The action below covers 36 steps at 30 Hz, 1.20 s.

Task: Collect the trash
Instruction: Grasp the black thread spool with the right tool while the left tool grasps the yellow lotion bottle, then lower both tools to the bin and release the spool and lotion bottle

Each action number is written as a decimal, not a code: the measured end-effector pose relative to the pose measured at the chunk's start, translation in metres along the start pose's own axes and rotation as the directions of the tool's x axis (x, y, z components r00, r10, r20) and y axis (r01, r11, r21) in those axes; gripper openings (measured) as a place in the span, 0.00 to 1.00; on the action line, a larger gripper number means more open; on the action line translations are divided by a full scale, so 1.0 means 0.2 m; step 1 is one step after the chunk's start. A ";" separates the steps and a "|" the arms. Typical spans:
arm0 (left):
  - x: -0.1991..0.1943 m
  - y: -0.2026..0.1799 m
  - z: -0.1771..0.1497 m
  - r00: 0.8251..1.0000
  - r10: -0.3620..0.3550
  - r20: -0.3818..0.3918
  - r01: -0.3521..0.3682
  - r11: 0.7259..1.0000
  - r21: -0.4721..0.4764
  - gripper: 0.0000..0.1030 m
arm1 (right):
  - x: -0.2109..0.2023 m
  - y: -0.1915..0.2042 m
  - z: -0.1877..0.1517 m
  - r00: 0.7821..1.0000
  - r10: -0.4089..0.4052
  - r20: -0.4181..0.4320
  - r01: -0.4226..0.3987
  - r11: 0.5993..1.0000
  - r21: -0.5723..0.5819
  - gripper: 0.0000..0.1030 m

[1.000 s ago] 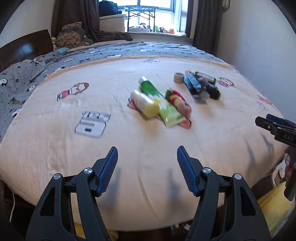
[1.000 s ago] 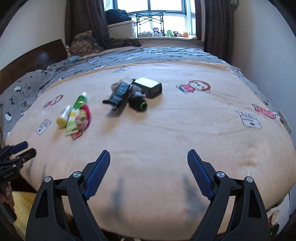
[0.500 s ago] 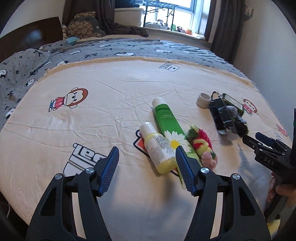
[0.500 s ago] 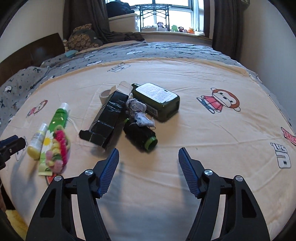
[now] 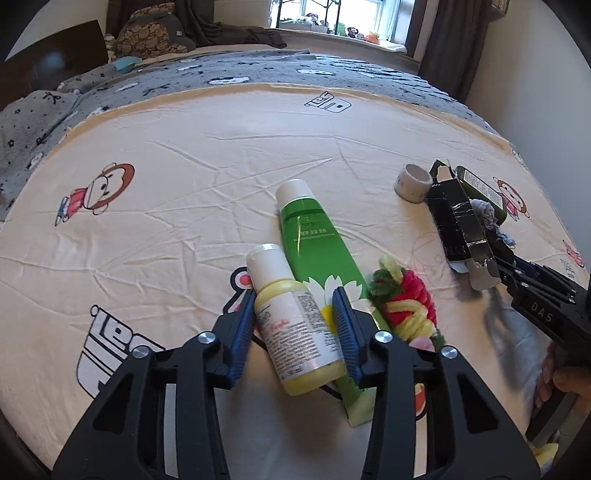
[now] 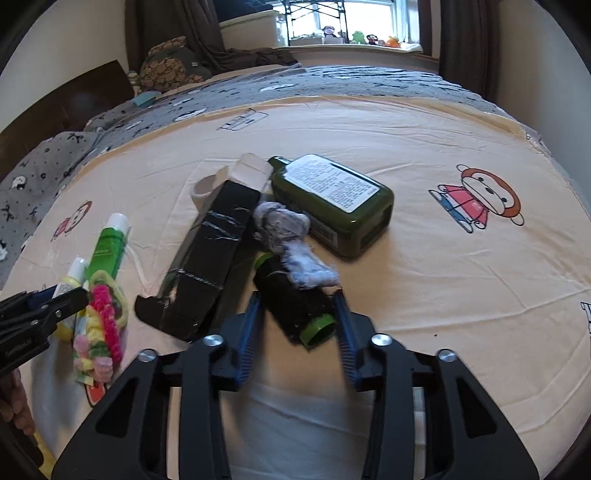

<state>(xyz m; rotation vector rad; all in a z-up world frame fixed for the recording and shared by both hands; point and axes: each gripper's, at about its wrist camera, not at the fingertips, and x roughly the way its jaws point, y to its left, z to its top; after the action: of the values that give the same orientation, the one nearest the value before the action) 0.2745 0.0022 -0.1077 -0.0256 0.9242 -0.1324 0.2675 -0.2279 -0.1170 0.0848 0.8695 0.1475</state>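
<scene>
Covering the bed, cream cartoon-print sheet (image 5: 221,155), window (image 6: 332,14) beyond, both jaws apart around bottles.

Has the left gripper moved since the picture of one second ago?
Yes. The left gripper went forward over the bed sheet: before it hung short of the trash, now its open fingers stand on both sides of the yellow bottle.

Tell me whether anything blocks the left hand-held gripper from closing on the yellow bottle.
Nothing visible does. The left hand-held gripper already straddles the yellow bottle, one finger on each side. The green tube lies right beside the bottle, under the right finger, so it may get nudged.
</scene>
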 end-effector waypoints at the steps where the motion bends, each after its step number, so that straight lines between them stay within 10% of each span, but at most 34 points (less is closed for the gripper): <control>1: -0.01 0.01 -0.01 1.000 -0.012 -0.001 0.012 1.000 0.000 0.34 | -0.02 0.01 -0.01 1.000 0.013 0.003 -0.013 1.000 -0.005 0.32; 13: -0.23 0.05 -0.29 1.000 -0.013 0.013 0.012 0.995 0.096 0.31 | -0.32 0.12 -0.35 1.000 0.024 0.002 -0.023 0.991 -0.129 0.32; 29: -0.69 -0.22 -0.80 0.984 -0.166 0.059 0.150 0.964 0.218 0.31 | -0.94 0.16 -0.76 0.993 0.092 0.072 -0.078 0.982 -0.174 0.32; 36: -0.73 -0.33 -1.06 0.971 -0.239 0.000 0.232 0.942 0.243 0.32 | -1.01 0.17 -0.99 0.996 0.082 -0.021 -0.084 0.985 -0.151 0.32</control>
<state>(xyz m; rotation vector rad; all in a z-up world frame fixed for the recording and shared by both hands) 0.0109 -0.0367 -0.1141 0.0874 0.8685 -0.4661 -0.0157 -0.2248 -0.0863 -0.0227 0.8671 0.2921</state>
